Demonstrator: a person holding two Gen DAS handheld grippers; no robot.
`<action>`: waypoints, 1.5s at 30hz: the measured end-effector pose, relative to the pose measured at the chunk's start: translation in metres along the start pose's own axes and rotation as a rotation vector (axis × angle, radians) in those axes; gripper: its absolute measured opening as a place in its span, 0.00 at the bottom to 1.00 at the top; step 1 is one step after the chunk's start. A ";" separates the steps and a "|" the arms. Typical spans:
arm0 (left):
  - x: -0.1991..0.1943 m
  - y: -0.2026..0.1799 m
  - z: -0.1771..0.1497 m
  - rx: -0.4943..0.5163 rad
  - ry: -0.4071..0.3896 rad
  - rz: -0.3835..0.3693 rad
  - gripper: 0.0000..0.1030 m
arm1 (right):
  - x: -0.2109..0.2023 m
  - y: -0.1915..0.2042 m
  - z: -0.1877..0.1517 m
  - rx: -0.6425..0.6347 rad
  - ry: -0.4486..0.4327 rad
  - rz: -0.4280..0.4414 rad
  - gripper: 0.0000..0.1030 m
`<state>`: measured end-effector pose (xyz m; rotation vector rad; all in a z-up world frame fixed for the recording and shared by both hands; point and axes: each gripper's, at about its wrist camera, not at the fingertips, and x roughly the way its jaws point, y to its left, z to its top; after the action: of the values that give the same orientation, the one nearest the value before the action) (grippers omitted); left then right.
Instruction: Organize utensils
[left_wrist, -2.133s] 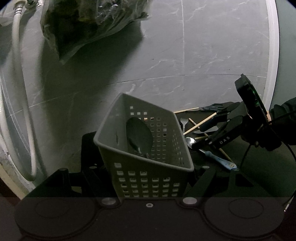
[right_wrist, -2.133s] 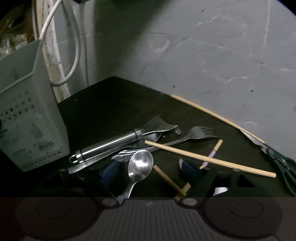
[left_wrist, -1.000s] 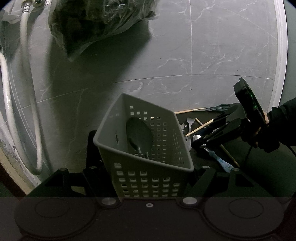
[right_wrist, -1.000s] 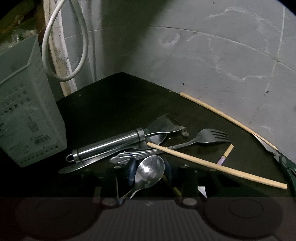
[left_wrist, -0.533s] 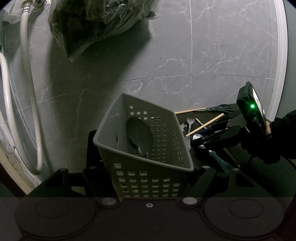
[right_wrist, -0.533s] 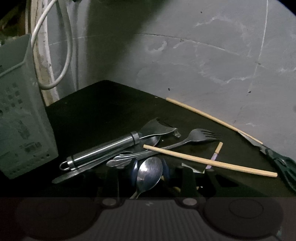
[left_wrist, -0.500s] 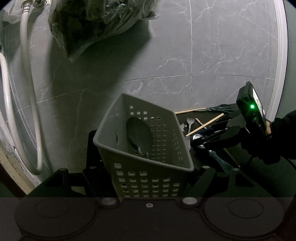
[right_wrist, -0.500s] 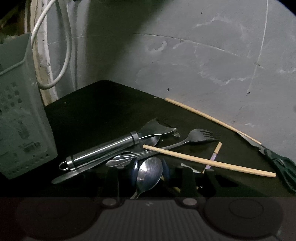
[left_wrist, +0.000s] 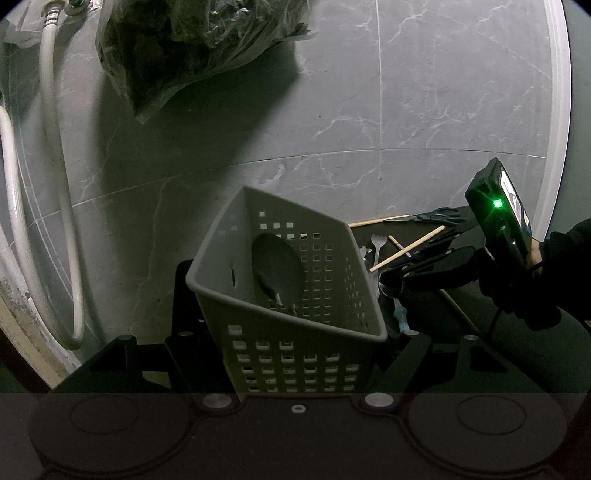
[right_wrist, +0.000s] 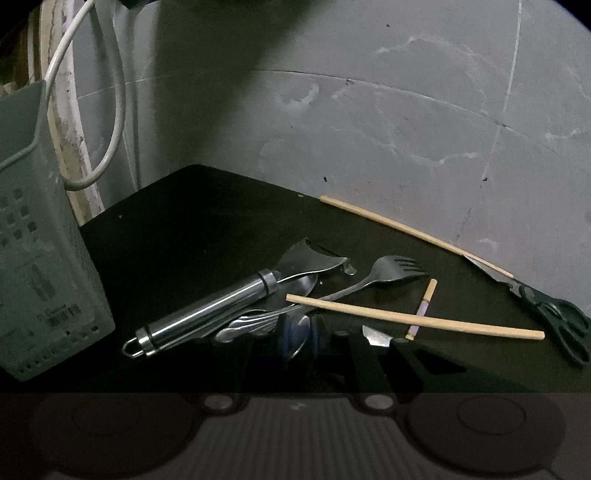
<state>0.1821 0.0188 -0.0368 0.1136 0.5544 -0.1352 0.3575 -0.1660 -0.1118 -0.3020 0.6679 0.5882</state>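
Left wrist view: the left gripper has its jaws clamped on the grey perforated plastic basket, holding it tipped with the open mouth facing up and away. A dark, broad spoon-shaped utensil is already inside. Past the basket's right edge, the right gripper reaches down into the utensil pile on the dark tabletop, with a green light glowing on its housing.

Right wrist view: the jaws are closing on the bowl of a shiny metal spoon, which sits right between them; pads look to be touching it, though it's dark down there. Just beyond lie a steel-handled peeler-type tool, a metal fork, a long pale wooden chopstick, another chopstick along the far edge, and dark-handled scissors at the right.

So I'd say it's the pick-up step for the spoon. Next move needs a firm pinch, a lift clear of the chopstick lying over the pile, then a swing to the basket.

There's a barcode-ish label on the basket's side but I can't read it.
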 end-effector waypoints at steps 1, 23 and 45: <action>0.000 0.000 0.000 0.000 0.000 -0.001 0.75 | 0.000 -0.001 0.000 0.009 0.001 0.003 0.12; 0.002 0.003 -0.001 0.018 -0.006 -0.023 0.75 | -0.051 -0.014 0.004 0.258 -0.189 0.046 0.02; 0.000 0.010 -0.004 0.041 -0.019 -0.063 0.75 | -0.128 -0.007 0.039 0.179 -0.442 -0.082 0.02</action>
<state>0.1823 0.0295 -0.0393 0.1349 0.5361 -0.2091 0.3001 -0.2071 0.0016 -0.0270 0.2764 0.4913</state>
